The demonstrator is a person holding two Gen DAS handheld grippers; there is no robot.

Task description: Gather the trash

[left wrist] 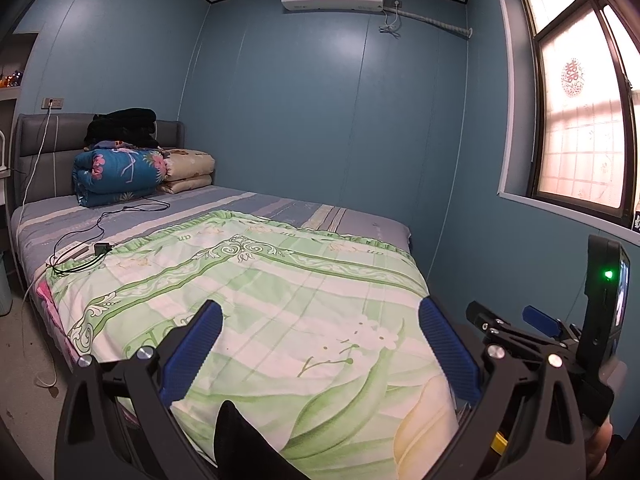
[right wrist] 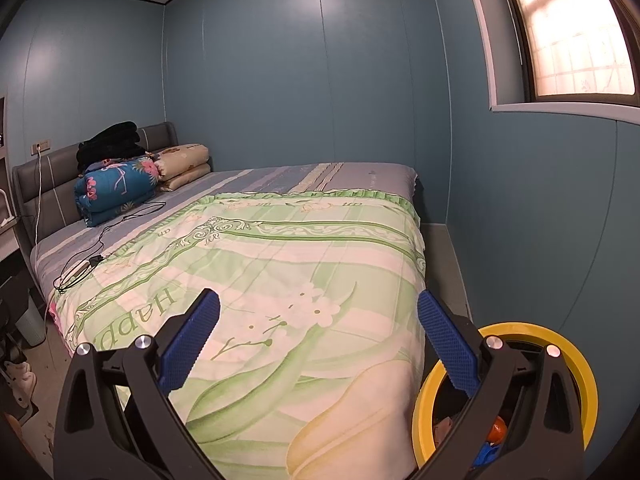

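My left gripper is open and empty above the foot of the bed, over the green floral quilt. My right gripper is open and empty above the same quilt. A yellow trash bin stands at the lower right of the right wrist view, behind the right finger, with orange and blue scraps inside. In the left wrist view the other gripper shows at the right edge, with a green light on its handle. A black object pokes up at the bottom of that view.
Folded quilts and black clothes lie by the grey headboard. A black cable with an adapter trails over the mattress. The blue wall and window are to the right. A grey bin stands on the floor at left.
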